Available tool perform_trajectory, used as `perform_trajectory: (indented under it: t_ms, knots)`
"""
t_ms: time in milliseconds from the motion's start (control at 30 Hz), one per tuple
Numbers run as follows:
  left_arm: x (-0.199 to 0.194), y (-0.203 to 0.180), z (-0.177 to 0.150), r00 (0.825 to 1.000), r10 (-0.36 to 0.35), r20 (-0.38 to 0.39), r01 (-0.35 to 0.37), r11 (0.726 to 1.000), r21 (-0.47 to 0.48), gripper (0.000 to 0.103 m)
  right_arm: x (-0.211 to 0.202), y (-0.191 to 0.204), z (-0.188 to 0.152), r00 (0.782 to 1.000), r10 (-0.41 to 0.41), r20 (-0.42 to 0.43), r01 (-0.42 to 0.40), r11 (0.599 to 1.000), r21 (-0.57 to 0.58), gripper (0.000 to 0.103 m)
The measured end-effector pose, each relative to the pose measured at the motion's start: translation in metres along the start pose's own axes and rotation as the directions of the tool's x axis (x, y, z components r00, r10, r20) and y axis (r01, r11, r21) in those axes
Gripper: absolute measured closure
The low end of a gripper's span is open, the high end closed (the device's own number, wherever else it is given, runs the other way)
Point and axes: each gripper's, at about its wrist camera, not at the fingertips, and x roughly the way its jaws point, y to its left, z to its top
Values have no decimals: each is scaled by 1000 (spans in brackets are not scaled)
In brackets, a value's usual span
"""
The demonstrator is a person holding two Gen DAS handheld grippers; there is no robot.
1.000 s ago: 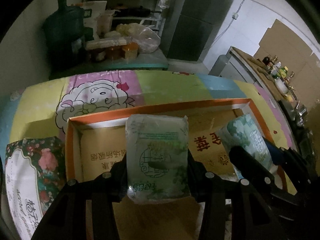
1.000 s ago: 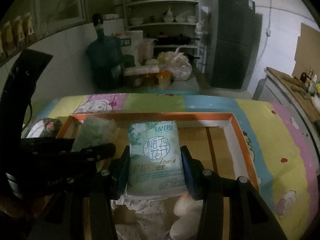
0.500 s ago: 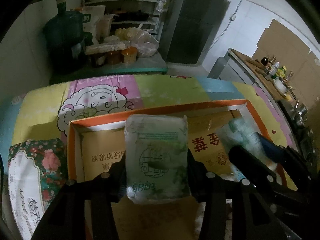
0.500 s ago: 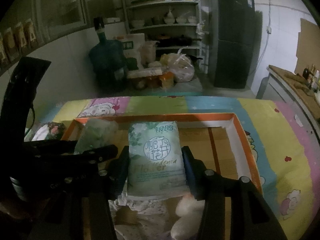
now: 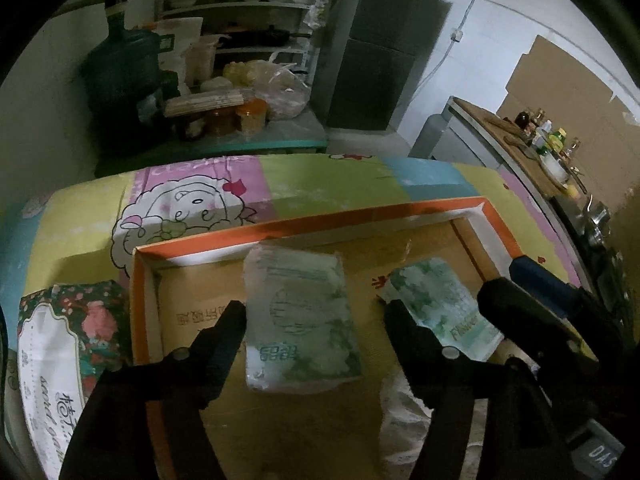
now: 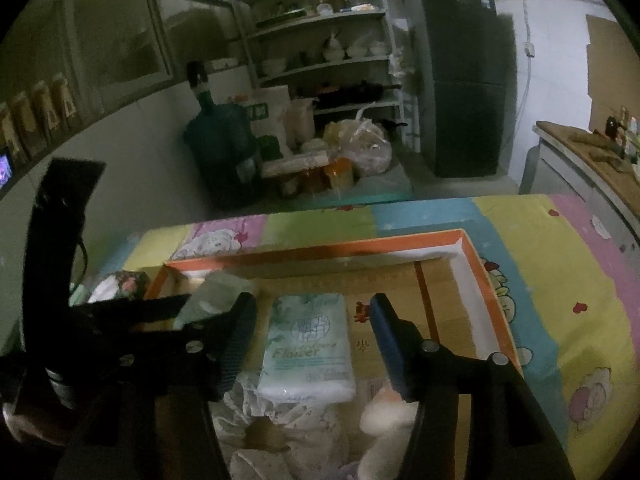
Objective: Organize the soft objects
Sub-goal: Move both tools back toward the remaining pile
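You see two tissue packs in glossy plastic film, lying in a matt cardboard box on smooth printed cloth.

The tissue pack lying in my orange-rimmed box reads "Flower" in green. In my left view the same word shows cut off as "FLOW" on that pack. The floral pack by the box's left edge carries cursive script I cannot read. Red characters on the box floor are illegible.
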Motion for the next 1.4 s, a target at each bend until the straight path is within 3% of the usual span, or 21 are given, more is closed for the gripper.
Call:
perform_trajectory:
  t_ms: [200, 267, 467, 600, 733, 800, 867, 1000, 1167, 1400]
  knots:
    - [-15, -5, -1, 999, -17, 39, 17, 1000, 4, 30, -18, 1, 1, 999, -1, 44, 0, 1000, 18, 41]
    - [-22, -7, -1, 998, -29, 53, 28, 1000, 11, 26, -28, 1, 1, 998, 6, 63, -8, 1000, 27, 39]
    - [-55, -16, -5, 988, -111, 106, 107, 993, 48, 24, -64, 6, -3, 989, 51, 139, -60, 997, 58, 32]
    - [-91, -17, -10, 970, -144, 195, 132, 988, 76, 24, -93, 14, -5, 975, 68, 212, -84, 994, 66, 28]
    - [-128, -13, -17, 941, -168, 293, 145, 985, 97, 24, -121, 29, -9, 962, 38, 272, -54, 997, 52, 28]
    - [-148, -12, -24, 921, -134, 367, 96, 988, 118, 22, -131, 34, -11, 955, 37, 294, -55, 997, 52, 28]
    - [-166, -13, -31, 902, -98, 420, 41, 989, 144, 10, -146, 43, -15, 946, 31, 323, -48, 998, 45, 28]
    - [-194, 1, -45, 882, -103, 460, 42, 989, 141, 9, -169, 61, -26, 929, 22, 368, -34, 999, 25, 28]
    - [-220, 29, -68, 858, -42, 513, 0, 997, 82, 9, -186, 85, -44, 920, 25, 392, -26, 1000, -1, 28]
    - [-251, 59, -108, 817, -57, 574, 31, 998, 55, 10, -193, 118, -74, 921, 20, 390, -11, 1000, -27, 28]
